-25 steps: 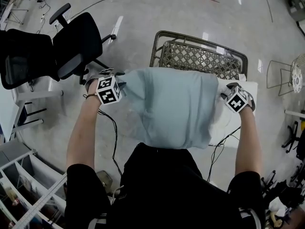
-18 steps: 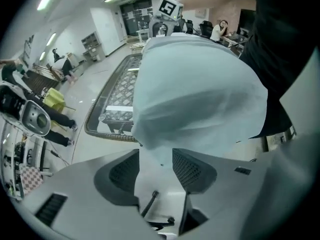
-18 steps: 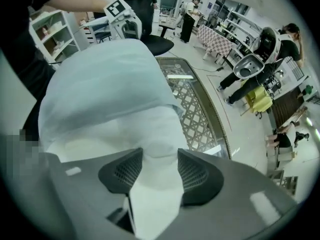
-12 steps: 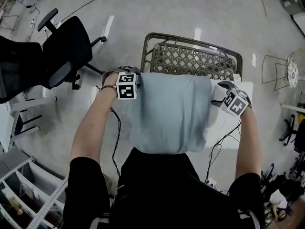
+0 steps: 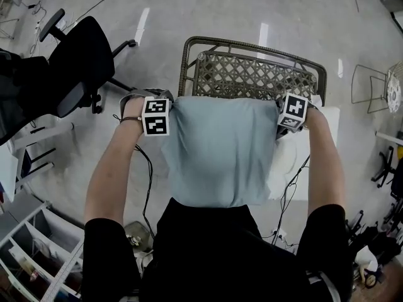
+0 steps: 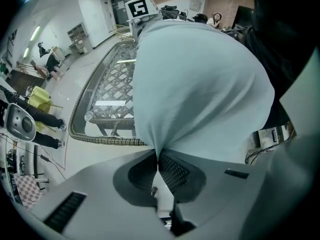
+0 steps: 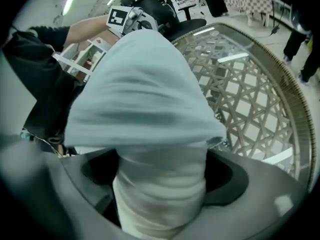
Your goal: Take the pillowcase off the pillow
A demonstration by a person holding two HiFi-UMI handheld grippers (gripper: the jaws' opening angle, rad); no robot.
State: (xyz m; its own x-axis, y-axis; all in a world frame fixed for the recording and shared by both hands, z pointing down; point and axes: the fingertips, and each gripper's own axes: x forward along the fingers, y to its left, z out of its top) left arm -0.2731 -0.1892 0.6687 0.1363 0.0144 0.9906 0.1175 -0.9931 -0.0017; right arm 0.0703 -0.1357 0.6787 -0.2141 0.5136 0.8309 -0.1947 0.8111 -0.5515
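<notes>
- Pale blue fabric pillowcase [image 5: 220, 150] hung before the person's chest, above the brown wicker chair [image 5: 252, 74], with the white pillow [image 7: 160, 206] mostly inside.
- Left gripper [image 6: 158, 156]: fingers had just clenched on a pillowcase corner.
- Right gripper [image 7: 160, 176]: fingers had just spread wide, released, astride the pillow's exposed end.
- Step judged: taking holds. Next, the right gripper must clamp the pillow, then the two must pull apart.

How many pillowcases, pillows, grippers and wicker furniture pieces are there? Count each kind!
Pale blue fabric pillowcase: 1
White pillow: 1
Hand-held grippers: 2 (left gripper, jaws just closed on the pillowcase; right gripper, jaws just opened, pillow between them)
Brown woven wicker furniture piece: 1
Total: 5
</notes>
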